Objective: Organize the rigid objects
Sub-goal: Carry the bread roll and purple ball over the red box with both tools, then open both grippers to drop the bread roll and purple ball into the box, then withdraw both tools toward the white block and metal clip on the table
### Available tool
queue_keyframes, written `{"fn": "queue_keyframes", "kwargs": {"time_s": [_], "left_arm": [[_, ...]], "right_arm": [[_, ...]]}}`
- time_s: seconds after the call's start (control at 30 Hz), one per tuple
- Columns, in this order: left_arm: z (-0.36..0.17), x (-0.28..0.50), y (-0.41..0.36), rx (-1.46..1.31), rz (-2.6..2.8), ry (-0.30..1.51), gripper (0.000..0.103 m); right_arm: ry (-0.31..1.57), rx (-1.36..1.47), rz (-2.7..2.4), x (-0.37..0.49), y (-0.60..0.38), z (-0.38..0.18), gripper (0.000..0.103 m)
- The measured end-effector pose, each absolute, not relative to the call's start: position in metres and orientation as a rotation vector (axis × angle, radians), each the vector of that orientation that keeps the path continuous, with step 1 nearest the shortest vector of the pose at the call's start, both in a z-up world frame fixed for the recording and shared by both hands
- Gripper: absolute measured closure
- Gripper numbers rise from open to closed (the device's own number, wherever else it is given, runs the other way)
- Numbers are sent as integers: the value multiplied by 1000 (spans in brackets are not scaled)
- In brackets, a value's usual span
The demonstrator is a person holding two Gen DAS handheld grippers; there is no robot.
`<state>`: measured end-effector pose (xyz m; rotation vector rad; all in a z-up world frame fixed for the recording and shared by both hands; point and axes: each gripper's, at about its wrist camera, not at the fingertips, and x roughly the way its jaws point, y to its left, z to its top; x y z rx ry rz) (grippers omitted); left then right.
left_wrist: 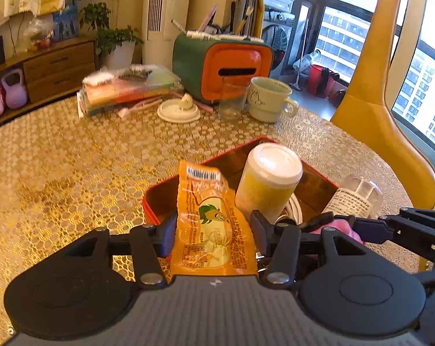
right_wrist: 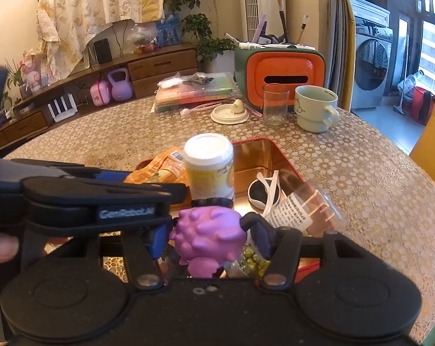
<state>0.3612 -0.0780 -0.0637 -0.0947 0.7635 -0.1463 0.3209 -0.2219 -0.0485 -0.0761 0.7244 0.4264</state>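
Two tools are recorded over one red-rimmed tin (right_wrist: 278, 151) near the front edge of the bench (left_wrist: 73, 158).

Left tool (left_wrist: 213, 232): jaws set fairly wide on either side of an orange packet (left_wrist: 211, 225). Contact with the packet cannot be confirmed. The packet is propped on the tin's near-left rim.

Right tool (right_wrist: 207, 229): jaws closed on a purple toy (right_wrist: 208, 235), which is held above the near side of the tin.

Contents of the tin: a yellow jar (right_wrist: 210, 170) with a white lid, upright toward the left side; a clear bottle (right_wrist: 301, 210) with a printed label, leaning on the right rim; a black-and-white item (right_wrist: 265, 191) on the floor of the tin, of a kind that cannot be told; small green pieces below the toy, blurred.

Step judged in hand: the toy is to be placed in the tin. The toy would best be lowered into the free floor between jar and bottle and let go only once seated. The jar should be kept clear, since a tall narrow item may be tipped by a knock.

Materials: tin, rigid, with a shiny gold mirror-like lining. Packet, glossy crinkled film, pliable. Toy, smooth matte plastic, rounded and knobbed. Jar, cylindrical, smooth. Bottle, transparent hard plastic. Bench cover, gold lace pattern.

At the far edge: a glass (right_wrist: 275, 105), a pale mug (right_wrist: 315, 108), an orange and green box (right_wrist: 280, 72).
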Motion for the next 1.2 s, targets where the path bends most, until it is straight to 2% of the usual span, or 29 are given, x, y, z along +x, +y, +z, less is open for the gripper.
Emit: {"fn": "queue_keyframes", "kwargs": {"time_s": [0.3,0.37,0.43,0.47,1.2], "left_arm": [[-63,360,-75,-119,-191,785,49],[-60,354,-74,-128,-201,777,45],[-55,346,-72,-134,-206,765,33],[-53,342,-71,-136,-205,759,32],[1,214,8,-139,-147,683,32]], "right_arm": [[735,-38,393,315,-227,-43,37],[730,-31,386,310,-229,-39,35],[726,-26,381,304,-231,-36,34],[724,-21,383,301,-232,-34,33],[647,-37,456,209,-199,11,24]]}}
